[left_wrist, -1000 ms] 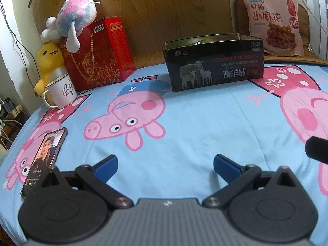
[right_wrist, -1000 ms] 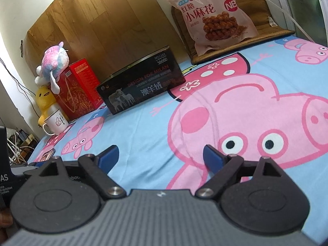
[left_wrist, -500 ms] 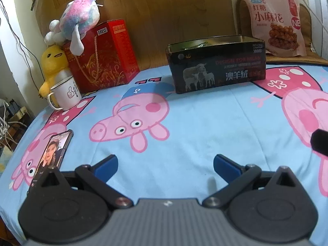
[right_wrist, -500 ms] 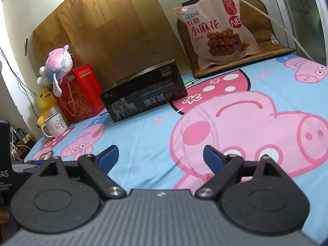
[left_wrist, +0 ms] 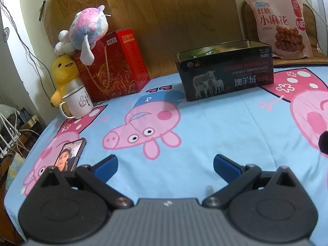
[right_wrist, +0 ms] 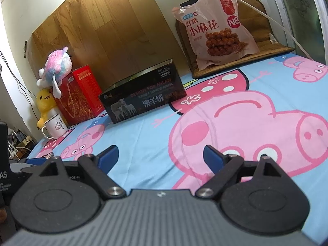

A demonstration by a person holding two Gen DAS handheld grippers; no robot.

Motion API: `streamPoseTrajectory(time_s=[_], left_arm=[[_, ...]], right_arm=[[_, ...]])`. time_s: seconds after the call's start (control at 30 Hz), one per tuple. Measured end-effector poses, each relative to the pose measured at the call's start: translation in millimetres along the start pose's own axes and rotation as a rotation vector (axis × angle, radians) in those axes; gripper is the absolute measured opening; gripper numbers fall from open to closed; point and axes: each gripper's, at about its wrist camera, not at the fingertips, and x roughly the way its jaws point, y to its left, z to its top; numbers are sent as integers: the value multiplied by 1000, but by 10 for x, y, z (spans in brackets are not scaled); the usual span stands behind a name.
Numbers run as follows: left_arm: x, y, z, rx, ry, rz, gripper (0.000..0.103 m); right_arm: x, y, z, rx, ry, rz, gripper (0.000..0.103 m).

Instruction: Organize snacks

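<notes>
Two grippers hover low over a bed (left_wrist: 215, 123) dressed in a blue cartoon-pig sheet, both with blue fingers spread wide and holding nothing. One pink snack bag (left_wrist: 280, 23) of fried dough twists leans upright at the far right, on a brown mat (right_wrist: 264, 51) against the wall, well apart from the left gripper (left_wrist: 165, 165) and ahead and slightly right of the right gripper (right_wrist: 161, 157). One open black box (left_wrist: 224, 71) printed with sheep sits on the sheet between the left gripper and the bag's side of the bed; green packaging shows over its rim, though what else it contains cannot be made out. Bare sheet lies between the right gripper's fingers (right_wrist: 213, 158) and the bag. At far left stand one red gift box (left_wrist: 112, 65), one pastel plush toy (left_wrist: 86, 30) perched on top of it, one yellow duck plush (left_wrist: 61, 75) beside it and one white mug (left_wrist: 76, 103) in front of the duck. One phone (left_wrist: 69, 155) with a lit screen lies flat just left of the left gripper's fingers (left_wrist: 106, 167).
</notes>
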Motion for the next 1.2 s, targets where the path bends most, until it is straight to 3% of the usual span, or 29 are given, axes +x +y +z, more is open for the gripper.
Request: streamPoseTrajectory(time_s=[1.2], left_arm=[[40, 13, -10, 2, 11, 19, 103]], right_arm=[[-8, -45, -10, 18, 8, 4, 91]])
